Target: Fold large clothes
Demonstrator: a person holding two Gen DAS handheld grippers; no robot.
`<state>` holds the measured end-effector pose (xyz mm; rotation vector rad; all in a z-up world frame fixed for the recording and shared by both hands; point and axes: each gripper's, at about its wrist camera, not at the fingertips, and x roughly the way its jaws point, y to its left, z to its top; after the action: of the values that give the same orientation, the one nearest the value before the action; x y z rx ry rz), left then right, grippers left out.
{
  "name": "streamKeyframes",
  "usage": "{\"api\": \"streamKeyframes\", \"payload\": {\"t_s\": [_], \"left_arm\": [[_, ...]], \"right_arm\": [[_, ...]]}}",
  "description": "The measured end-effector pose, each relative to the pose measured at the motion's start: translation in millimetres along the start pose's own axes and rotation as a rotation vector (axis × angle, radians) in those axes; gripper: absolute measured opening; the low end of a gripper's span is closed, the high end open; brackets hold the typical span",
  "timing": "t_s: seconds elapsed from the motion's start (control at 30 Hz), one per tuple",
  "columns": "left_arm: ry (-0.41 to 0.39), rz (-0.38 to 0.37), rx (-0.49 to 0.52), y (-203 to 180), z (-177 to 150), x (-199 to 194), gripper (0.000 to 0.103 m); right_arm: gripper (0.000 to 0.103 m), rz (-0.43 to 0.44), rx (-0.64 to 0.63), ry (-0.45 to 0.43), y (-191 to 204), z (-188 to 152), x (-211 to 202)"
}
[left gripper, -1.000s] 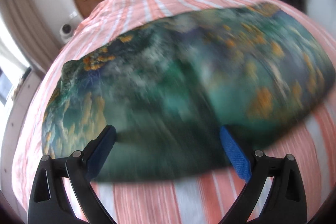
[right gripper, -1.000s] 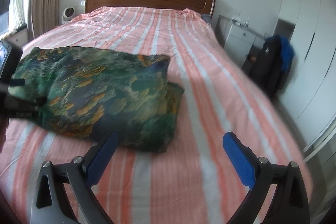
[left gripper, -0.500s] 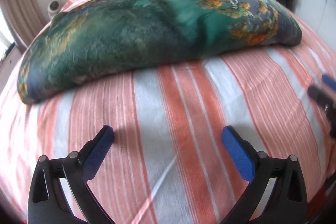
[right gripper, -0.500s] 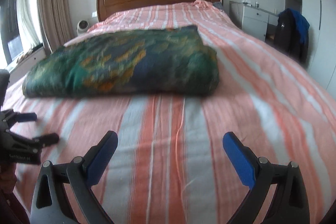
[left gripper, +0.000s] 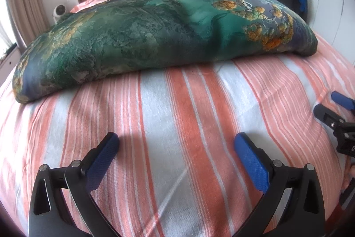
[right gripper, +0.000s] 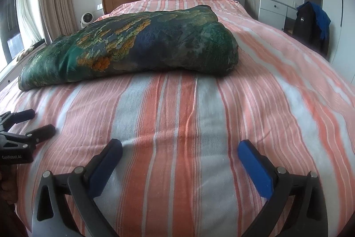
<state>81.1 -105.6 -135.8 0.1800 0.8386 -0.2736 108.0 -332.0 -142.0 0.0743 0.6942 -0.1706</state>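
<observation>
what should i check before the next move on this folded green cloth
1. Left gripper open and empty: ok, jaws spread, nothing between them.
2. Right gripper open and empty: ok, same.
3. Folded green floral cloth lying settled on the striped bedspread: ok, one compact bundle.
4. Both grippers clear of the cloth: ok, bare bedspread lies between the fingertips and its near edge.
5. Near edge reachable for a grasp: ok, nothing lies in front of it.
6. Layers inside the fold lined up evenly: cannot tell, only the outer surface shows.
</observation>
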Motion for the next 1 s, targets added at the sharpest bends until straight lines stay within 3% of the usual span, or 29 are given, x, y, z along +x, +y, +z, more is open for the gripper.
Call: {"api": "streamKeyframes", "payload": {"t_s": [1.0], "left_arm": [[-0.014, 0.009, 0.004, -0.4, -0.2, 0.5, 0.102]], "right_arm": [[0.103, -0.044, -0.032, 0.034, 9.9, 4.4, 5.1]]}}
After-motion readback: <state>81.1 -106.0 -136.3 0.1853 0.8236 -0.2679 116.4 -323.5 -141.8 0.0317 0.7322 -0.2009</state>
